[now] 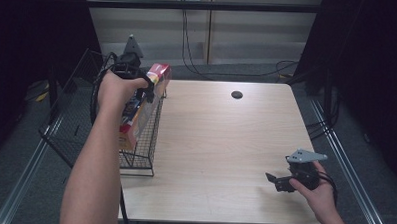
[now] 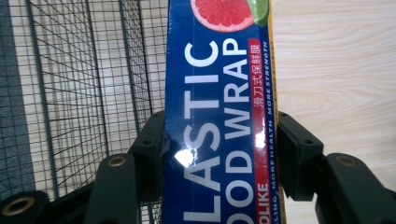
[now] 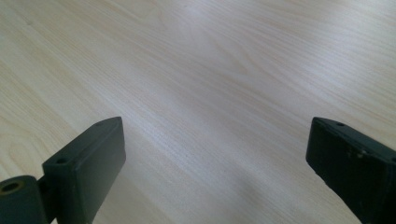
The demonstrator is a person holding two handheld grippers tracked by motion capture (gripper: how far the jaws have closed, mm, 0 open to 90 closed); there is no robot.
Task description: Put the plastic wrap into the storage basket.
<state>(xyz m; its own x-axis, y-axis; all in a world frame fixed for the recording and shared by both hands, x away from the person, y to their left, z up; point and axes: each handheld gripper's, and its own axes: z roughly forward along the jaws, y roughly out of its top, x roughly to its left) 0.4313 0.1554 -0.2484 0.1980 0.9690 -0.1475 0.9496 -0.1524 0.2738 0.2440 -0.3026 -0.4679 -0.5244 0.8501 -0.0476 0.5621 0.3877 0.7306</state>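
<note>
A long blue box of plastic food wrap (image 2: 219, 116) with a grapefruit picture stands between the two jaws of my left gripper (image 2: 219, 154), which is shut on it. From above, the box (image 1: 144, 107) hangs tilted over the black wire basket (image 1: 139, 162) at the table's left edge, with my left gripper (image 1: 142, 87) clamped near its upper end. My right gripper (image 1: 274, 180) rests low over the table near the front right, held in a hand. Its jaws stand wide apart over bare wood in the right gripper view, gripper (image 3: 215, 163) open.
The light wooden table (image 1: 220, 143) has a round dark cable hole (image 1: 236, 95) near its far edge. A wire rack (image 1: 68, 132) extends left of the basket beyond the table. Cables hang along the back wall.
</note>
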